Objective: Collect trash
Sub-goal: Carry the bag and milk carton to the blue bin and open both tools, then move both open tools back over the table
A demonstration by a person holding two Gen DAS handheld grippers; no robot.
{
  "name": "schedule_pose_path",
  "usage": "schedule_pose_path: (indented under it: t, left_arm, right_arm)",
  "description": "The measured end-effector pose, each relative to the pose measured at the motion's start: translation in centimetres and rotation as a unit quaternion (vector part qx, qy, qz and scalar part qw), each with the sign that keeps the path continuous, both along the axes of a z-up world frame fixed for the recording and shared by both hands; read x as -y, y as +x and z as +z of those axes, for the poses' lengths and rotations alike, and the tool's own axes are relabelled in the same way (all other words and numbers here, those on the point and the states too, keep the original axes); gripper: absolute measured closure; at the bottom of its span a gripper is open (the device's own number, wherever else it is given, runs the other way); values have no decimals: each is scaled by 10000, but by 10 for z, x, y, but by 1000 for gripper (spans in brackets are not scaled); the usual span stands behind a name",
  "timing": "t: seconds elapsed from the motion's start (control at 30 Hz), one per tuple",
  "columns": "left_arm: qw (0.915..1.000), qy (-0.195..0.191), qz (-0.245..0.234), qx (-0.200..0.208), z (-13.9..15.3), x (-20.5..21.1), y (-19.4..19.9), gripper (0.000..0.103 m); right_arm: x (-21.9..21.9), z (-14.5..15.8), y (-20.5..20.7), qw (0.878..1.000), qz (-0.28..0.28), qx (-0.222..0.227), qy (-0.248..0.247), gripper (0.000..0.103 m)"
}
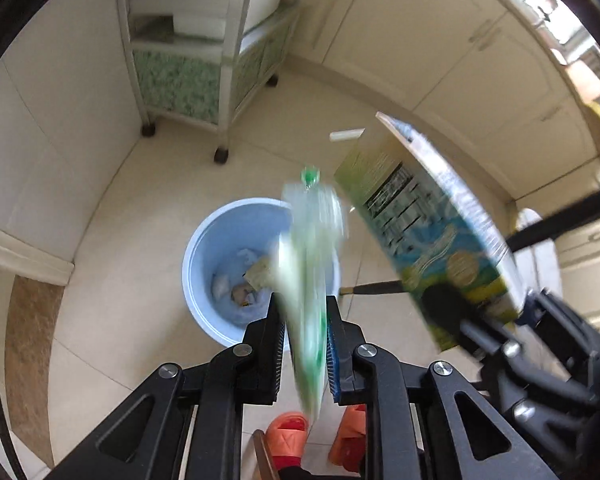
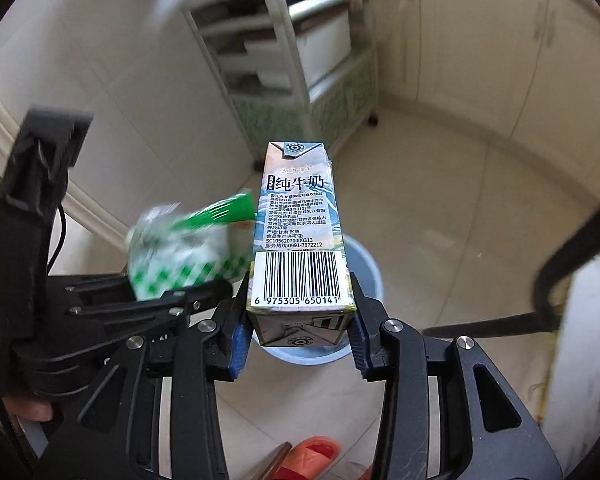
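tongs point(image 1: 304, 332) pinch wrapper point(image 1: 308, 264) above bin point(image 1: 204, 248).

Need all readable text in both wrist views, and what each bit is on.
"纯牛奶": big title on the milk carton in the right gripper.
"SC10562070000313": same carton, above the barcode.
"0991-7972212": hotline number, line below.
"6 975305 650141": under the barcode.
Small Chinese address lines and the brand strip above the title: too small to read reliably.
Green-and-white wrapper in the left gripper: motion-blurred, unreadable.
Carton side in the left wrist view: blurred, unreadable.
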State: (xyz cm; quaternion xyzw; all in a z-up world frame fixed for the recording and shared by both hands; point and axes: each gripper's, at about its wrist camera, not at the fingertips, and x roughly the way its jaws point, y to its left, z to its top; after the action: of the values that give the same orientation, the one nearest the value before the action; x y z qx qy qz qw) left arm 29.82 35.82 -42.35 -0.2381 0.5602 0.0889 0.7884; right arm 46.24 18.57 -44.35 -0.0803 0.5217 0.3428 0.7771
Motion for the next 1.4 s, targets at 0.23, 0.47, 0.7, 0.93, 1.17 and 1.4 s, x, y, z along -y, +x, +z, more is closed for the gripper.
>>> schedule_pose_path:
  t: [0.23, 0.47, 0.7, 0.93, 1.17, 1.4]
  left_arm:
    - [9974, 80, 488, -526, -31, -23, 39, 68]
    - [9956, 296, 750, -468, -10, -21, 49, 68]
    - [9925, 811, 893, 197, 68, 11, 1, 67]
    - [9802, 1338, 606, 1326, 169, 60, -60, 52]
    - [9494, 1727, -6, 2623, 264, 143, -123, 35]
    - [9024, 1868, -698, 3821, 335, 239, -210, 7]
  right_arm:
    - [-20, -53, 24, 9993, 125, -339, -103, 64]
    - [-31, -74, 23, 9984, 113, -460, -319, 56]
    - [-17, -1, -10, 9985, -207, 378, -350, 38]
    - [19, 113, -60, 9857, -946, 1368, -265, 18]
    - [109, 232, -130, 9580, -1646, 2346, 81, 3]
    - [203, 328, -207, 9092, -2525, 3304, 225, 0]
